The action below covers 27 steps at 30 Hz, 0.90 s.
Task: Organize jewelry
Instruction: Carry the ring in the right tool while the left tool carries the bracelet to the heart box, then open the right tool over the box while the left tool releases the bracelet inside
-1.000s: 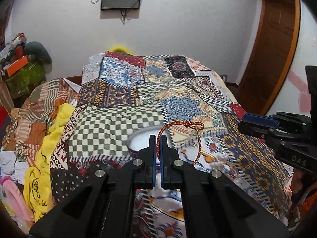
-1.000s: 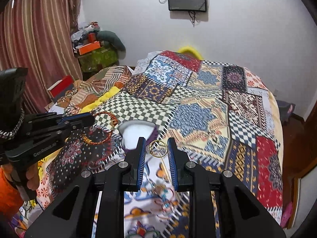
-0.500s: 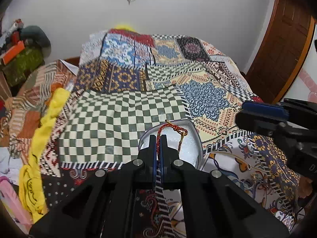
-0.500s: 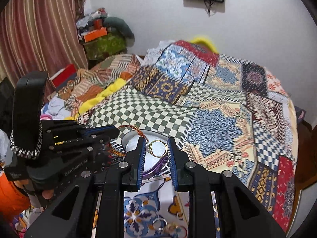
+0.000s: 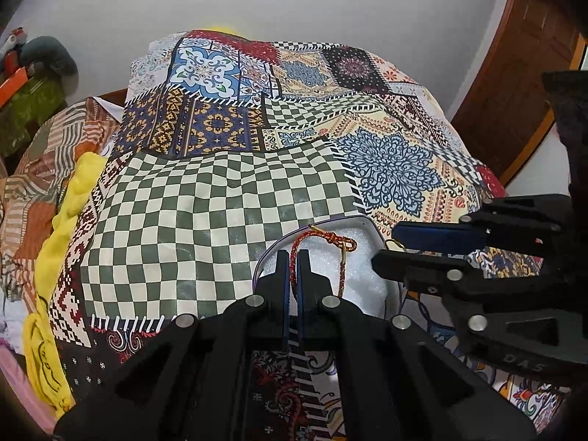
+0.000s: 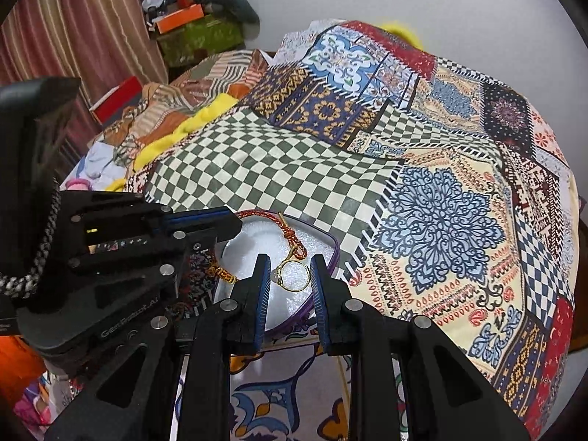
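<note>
A red-orange braided bracelet (image 5: 323,237) is pinched in my left gripper (image 5: 293,257), which is shut on its cord. The loop hangs over the white foam inside a jewelry box with a purple rim (image 5: 264,257). In the right wrist view my right gripper (image 6: 290,268) is shut on a gold ring (image 6: 292,275), held just above the same box (image 6: 332,253). The left gripper (image 6: 224,226) comes in from the left there, with the bracelet (image 6: 290,235) draped across the foam. The right gripper (image 5: 389,246) shows at the right of the left wrist view.
The box lies on a patchwork bedspread (image 5: 220,220). A yellow cloth (image 5: 70,198) and a pile of clothes lie along the bed's left side. Boxes (image 6: 198,29) are stacked by a striped curtain (image 6: 73,36). A wooden door (image 5: 514,73) stands at the right.
Both grippers have moved forward and down until they hang over the box. The bracelet and the ring are now above the white foam. Neither grip has changed.
</note>
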Available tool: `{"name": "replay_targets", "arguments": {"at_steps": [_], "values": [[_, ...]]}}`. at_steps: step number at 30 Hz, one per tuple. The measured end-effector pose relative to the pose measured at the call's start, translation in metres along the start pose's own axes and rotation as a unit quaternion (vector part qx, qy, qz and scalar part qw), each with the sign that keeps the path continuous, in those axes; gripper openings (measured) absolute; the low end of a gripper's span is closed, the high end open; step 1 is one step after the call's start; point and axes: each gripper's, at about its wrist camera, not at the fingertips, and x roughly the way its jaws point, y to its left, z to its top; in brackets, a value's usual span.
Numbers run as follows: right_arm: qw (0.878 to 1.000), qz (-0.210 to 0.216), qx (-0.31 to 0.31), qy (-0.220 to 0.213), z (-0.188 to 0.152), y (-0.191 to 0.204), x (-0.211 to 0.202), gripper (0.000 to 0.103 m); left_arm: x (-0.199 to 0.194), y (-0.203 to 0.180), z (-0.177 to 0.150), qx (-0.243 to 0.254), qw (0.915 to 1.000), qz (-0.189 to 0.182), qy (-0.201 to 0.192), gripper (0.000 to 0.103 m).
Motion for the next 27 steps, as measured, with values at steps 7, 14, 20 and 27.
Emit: {"name": "replay_targets", "arguments": {"at_steps": [7,14,20,27], "values": [[1.0,0.006,0.001,0.017,0.0,-0.002,0.012,0.02,-0.008,0.002,-0.003,0.012,0.9997,0.018,-0.008,0.006],[0.999,-0.002,-0.021,0.027,0.0,0.008,0.018,0.02,-0.022,0.011,-0.01,0.005,0.9992,0.036,-0.016,0.026],[0.999,-0.021,-0.037,0.03,0.0,0.014,0.019,0.02,-0.035,0.016,-0.016,0.007,0.9986,0.048,-0.021,0.034],[0.998,-0.037,-0.037,0.023,-0.001,0.018,0.008,0.034,-0.051,0.017,-0.021,-0.001,0.9983,0.052,-0.025,0.041]]}}
